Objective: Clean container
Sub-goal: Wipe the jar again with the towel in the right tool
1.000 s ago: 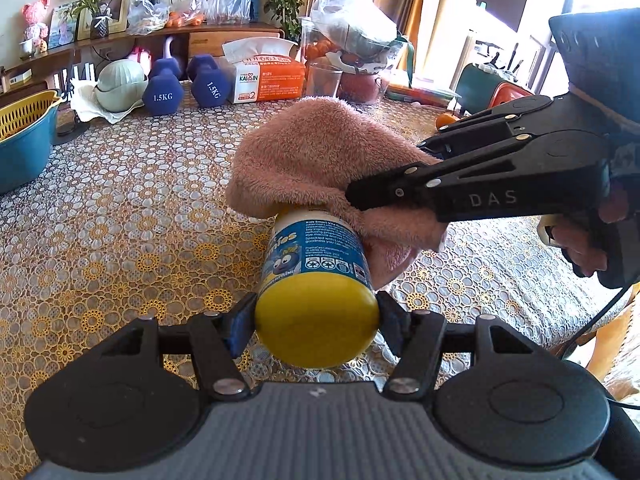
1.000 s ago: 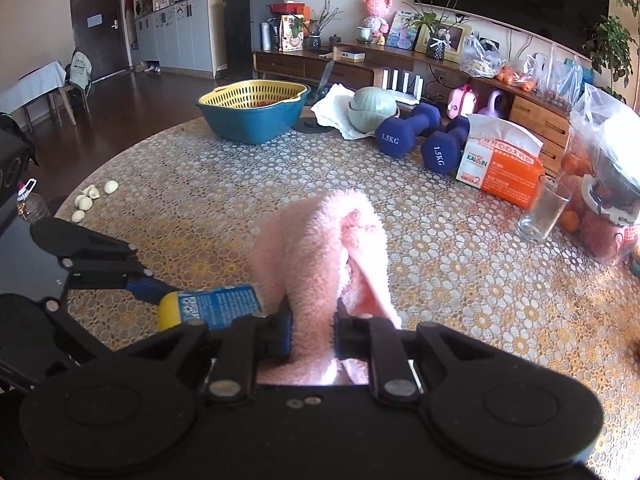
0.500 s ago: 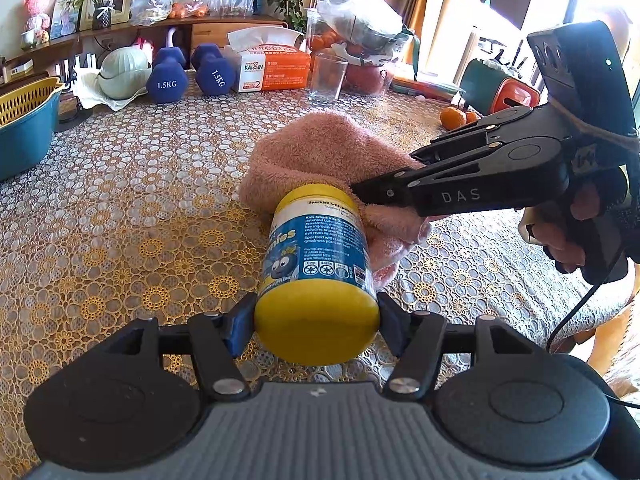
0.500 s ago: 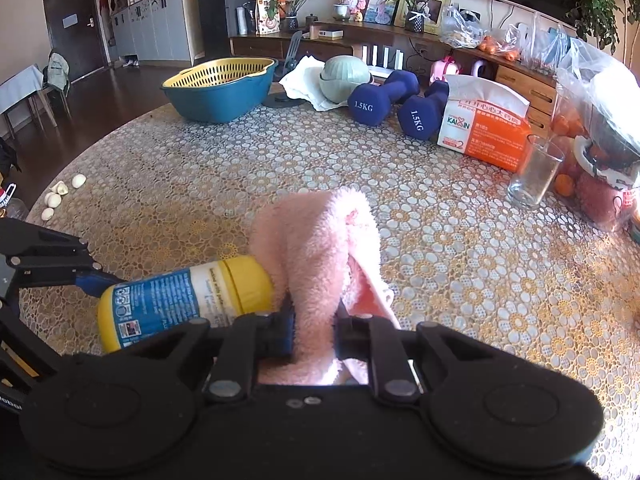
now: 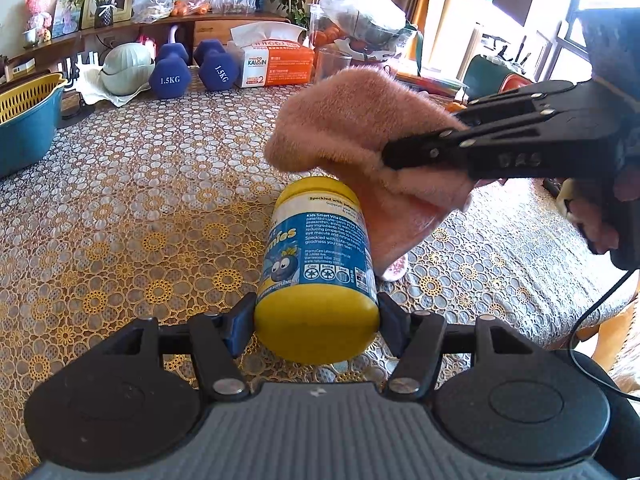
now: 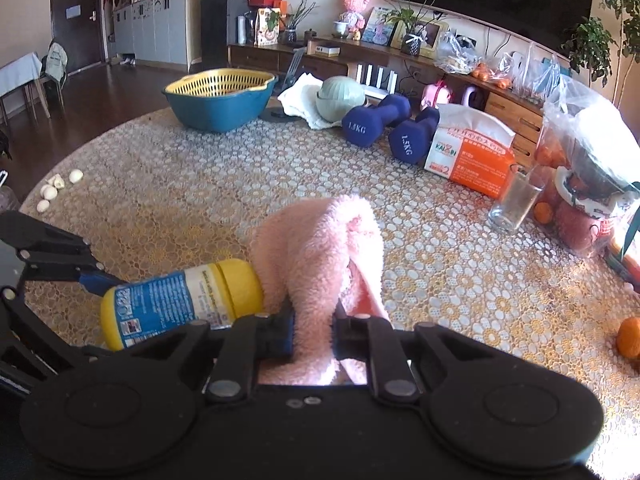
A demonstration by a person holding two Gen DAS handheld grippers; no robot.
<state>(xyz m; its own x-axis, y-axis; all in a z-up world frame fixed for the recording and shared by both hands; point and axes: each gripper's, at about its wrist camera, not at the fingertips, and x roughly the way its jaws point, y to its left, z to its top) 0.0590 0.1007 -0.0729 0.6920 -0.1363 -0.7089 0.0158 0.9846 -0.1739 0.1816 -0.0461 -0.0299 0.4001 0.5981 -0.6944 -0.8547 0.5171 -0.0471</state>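
A yellow bottle with a blue label lies horizontal above the table, my left gripper shut on its base. Its yellow cap end points away from me. A fluffy pink cloth hangs from my right gripper, which comes in from the right, shut on it. The cloth drapes over the cap's right side. In the right wrist view the bottle lies to the left, its cap against the pink cloth pinched in the right gripper. The left gripper's blue pad shows at the bottle's base.
A lace-covered table spreads below. At the back stand a teal basin with a yellow strainer, two blue dumbbells, an orange tissue box, a glass and bagged fruit. An orange lies at the right.
The cloth has slid from covering most of the bottle toward its cap and lifted up to the right, baring the label and cap. The bottle stays held in the left gripper.
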